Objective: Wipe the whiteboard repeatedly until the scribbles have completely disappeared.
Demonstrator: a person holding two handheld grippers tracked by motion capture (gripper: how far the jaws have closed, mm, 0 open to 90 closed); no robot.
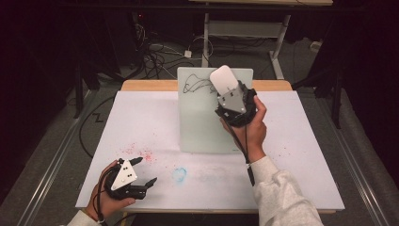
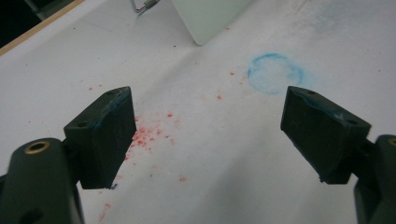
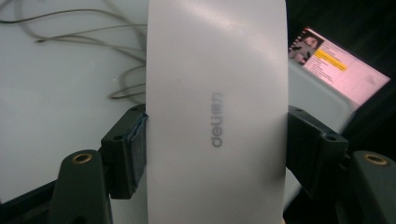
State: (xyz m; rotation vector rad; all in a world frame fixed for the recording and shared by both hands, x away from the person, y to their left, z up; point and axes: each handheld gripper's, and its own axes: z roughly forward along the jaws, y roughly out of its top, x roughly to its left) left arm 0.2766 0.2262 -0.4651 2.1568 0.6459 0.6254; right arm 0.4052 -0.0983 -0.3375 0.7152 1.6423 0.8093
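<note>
Right gripper (image 1: 234, 92) raised, clamping white eraser (image 3: 216, 112); left gripper (image 1: 142, 172) spread low

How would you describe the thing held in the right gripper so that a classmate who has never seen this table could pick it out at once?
Find the pale whiteboard lying at the table's far middle. Above its far end, the right gripper clamps a whiteboard eraser. It is a smooth white slab with rounded corners and a grey "deli" logo, unlike the thin scribbled lines beside it.
</note>
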